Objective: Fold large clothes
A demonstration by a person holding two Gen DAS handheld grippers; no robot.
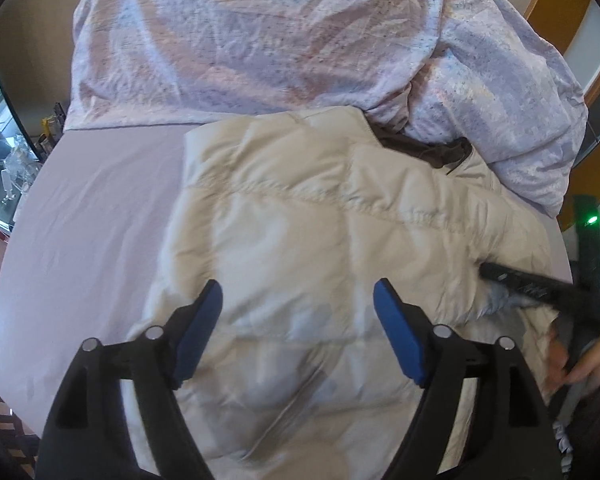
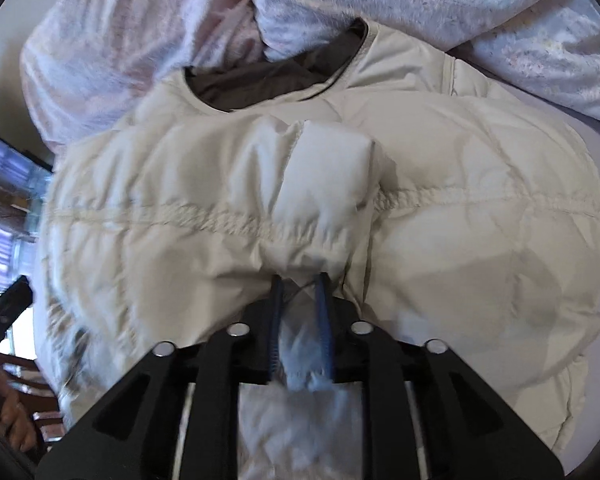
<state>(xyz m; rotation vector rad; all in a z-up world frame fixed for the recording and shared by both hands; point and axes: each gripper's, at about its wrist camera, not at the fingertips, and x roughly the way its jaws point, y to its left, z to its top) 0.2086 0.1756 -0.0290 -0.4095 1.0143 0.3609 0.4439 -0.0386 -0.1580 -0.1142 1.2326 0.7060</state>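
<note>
Bare sheet left, duvet beyond

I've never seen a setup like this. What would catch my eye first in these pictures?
A puffy cream jacket spread on a lilac bed sheet, with a rumpled pastel duvet heaped beyond its collar. In the foreground, the left gripper hovers wide open with blue pads over the jacket, while the right gripper pinches a fold of its fabric.
</note>
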